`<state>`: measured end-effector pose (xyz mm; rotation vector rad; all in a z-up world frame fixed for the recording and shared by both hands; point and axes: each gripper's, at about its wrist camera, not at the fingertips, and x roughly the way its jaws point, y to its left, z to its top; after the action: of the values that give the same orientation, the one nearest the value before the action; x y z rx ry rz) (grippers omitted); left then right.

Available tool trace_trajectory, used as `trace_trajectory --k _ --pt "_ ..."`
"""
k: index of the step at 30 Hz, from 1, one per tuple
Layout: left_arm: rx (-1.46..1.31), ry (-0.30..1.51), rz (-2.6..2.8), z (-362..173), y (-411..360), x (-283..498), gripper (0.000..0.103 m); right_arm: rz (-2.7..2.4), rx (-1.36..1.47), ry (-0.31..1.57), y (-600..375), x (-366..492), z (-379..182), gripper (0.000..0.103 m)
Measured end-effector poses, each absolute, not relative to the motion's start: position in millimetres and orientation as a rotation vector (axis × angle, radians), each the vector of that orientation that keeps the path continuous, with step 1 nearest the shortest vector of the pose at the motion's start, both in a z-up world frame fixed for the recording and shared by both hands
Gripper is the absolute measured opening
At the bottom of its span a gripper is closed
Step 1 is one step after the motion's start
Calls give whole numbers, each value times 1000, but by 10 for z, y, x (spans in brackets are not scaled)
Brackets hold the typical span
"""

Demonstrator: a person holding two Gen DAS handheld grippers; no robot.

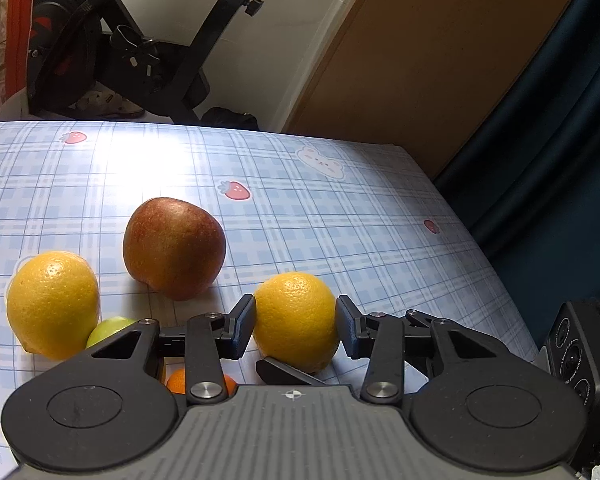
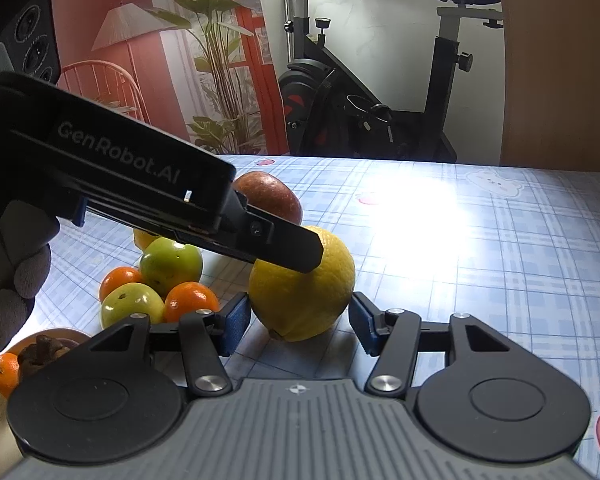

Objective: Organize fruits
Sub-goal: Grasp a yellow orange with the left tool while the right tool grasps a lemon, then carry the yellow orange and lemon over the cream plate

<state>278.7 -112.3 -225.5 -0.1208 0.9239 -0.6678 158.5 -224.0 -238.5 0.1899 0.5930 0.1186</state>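
Yellow lemon (image 1: 296,320), the item in hand, lies on the desk (image 1: 340,216) in front of the apple (image 1: 174,248).

Step, as judged: pick-up of this lemon for sorting. Left tool (image 1: 296,326) grasps it, 1 pad pressed to each flank. Right tool (image 2: 298,322) is released, jaws spread to either side of the same lemon and not touching it, with the left tool's finger lying across the top in the right wrist view.

Next move, as judged: lift clear without rolling the fruit behind it, or pass to the right tool, which would need to close on the free flanks first. Round, waxy skin; a slack grip may let it slip.

Count, both views:
- Lemons: 2. The second lemon (image 1: 52,304) sits left of the apple.
- Apple, red: 1.
- Green fruits: 2 ( (image 2: 171,264), (image 2: 132,309)), left of the held lemon.
- Small oranges: 3 ( (image 2: 121,280), (image 2: 190,300), (image 2: 6,374)), the third nearest the camera at the left edge.
- Brown fruit (image 2: 44,350), kind unclear: 1, beside that third orange.

No basket or tray is in view.
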Motion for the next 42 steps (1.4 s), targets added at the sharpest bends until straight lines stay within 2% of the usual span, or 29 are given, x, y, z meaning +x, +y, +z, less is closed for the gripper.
trace_trajectory --k 11,24,42 --pt "-124 899 -700 -1982 -1031 2387 45 123 149 571 -2092 1195 -2081 57" --pt "-118 886 -695 -1709 -580 1701 45 175 111 556 -1510 704 -1794 57" --pt "-108 1005 -698 -2110 -332 1138 45 212 102 705 -1110 237 -2101 57"
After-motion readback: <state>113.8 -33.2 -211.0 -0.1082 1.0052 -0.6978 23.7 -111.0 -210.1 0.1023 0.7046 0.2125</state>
